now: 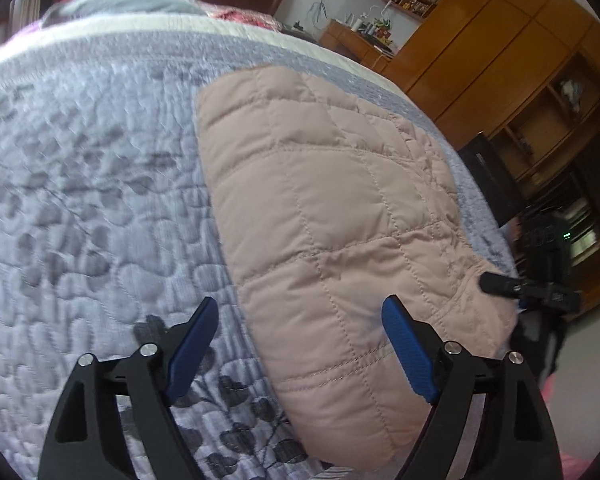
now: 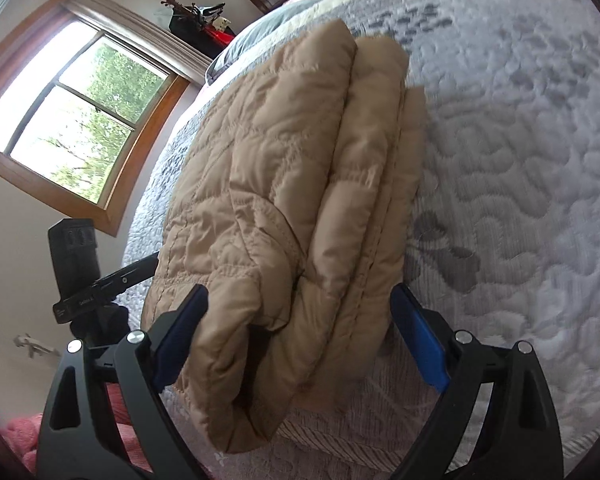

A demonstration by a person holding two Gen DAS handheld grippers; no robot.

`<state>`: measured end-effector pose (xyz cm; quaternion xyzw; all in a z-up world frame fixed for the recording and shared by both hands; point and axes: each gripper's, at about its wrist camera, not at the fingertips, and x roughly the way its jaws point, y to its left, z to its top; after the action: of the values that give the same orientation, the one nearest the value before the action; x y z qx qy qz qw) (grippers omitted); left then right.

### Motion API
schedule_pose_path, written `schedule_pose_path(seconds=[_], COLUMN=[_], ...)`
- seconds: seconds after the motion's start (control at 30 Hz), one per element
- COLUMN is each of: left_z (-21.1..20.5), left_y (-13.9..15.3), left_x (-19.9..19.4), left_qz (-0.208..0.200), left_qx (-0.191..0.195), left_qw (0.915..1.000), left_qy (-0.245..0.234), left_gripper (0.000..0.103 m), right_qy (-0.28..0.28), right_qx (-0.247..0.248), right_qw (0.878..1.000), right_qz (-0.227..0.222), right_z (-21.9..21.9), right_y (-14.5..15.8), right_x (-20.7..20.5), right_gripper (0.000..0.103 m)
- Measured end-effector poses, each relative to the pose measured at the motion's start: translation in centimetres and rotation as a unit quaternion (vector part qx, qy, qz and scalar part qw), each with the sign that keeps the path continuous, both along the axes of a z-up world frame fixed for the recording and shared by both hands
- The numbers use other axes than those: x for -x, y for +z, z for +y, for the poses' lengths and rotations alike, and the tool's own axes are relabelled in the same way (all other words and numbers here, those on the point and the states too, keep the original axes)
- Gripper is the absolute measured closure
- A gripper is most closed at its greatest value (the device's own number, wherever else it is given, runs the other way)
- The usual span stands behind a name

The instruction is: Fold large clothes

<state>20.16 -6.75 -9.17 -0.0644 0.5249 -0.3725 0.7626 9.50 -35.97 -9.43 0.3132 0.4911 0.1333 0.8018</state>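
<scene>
A beige quilted puffer jacket (image 1: 332, 208) lies folded into a compact stack on the grey-lilac quilted bedspread (image 1: 80, 184). My left gripper (image 1: 300, 312) is open and empty, with its blue pads straddling the jacket's near left edge. In the right wrist view the jacket (image 2: 268, 184) shows as several stacked layers, with its thick folded end toward me. My right gripper (image 2: 300, 304) is open, one pad on each side of that end, and holds nothing. The other gripper's black fingertip (image 1: 500, 284) pokes in at the jacket's right edge.
The bedspread (image 2: 520, 160) stretches to the right of the jacket. Wooden cabinets and shelves (image 1: 520, 60) stand beyond the bed. A window (image 2: 80, 120) is on the far wall. A black tripod-mounted device (image 2: 76, 268) stands beside the bed. Pink fabric (image 2: 24, 436) lies low at the left.
</scene>
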Motion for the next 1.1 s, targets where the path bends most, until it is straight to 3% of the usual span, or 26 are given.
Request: schedule_pose_path(seconds=[0.2,0.4,0.47,0.6,0.73,0.9,1.1], left_z=[-1.2,-3.3,-3.6,-4.6,-4.9,-4.8,-2.8], left_y=[-1.9,-2.9,-2.3,-0.5,0.7,3.5,5.3], left_x=[-1.3,-2.0,-1.3,0.7,2.2,4.0,3.5], left_qz=[0.048,0.043,0.020,-0.038,-0.072,-0.123,-0.141], left_qx=[0.036,0.033,0.025,0.000,-0.006,0.004,0.025], left_qw=[0.9981,0.9983,0.9994,0.9991,0.9973,0.9923,0.9896], left_qy=[-0.015,-0.019,-0.016,-0.020,-0.015,-0.016,-0.005], left_gripper=[0.012,0.009,0.018,0.040,0.049,0.056,0.058], right_qy=[0.004,0.016,0.025,0.037,0.036,0.043,0.048], right_qx=[-0.039,-0.042,-0.024,0.022,0.034,0.075,0.117], right_qw=[0.999,0.999,0.999,0.999,0.998,0.993,0.985], right_qz=[0.007,0.006,0.000,-0.019,-0.045,-0.082,-0.120], right_z=[-0.3,0.0,0.6,2.3,2.9,4.2,6.2], right_y=[-1.8,-2.8,-2.5,-1.5,-0.4,1.9,4.8], right_x=[-1.0,-2.3,-2.5,-2.2,-1.3,0.2,0.4], right_gripper=[0.009,0.007,0.011,0.041,0.056,0.063,0.065])
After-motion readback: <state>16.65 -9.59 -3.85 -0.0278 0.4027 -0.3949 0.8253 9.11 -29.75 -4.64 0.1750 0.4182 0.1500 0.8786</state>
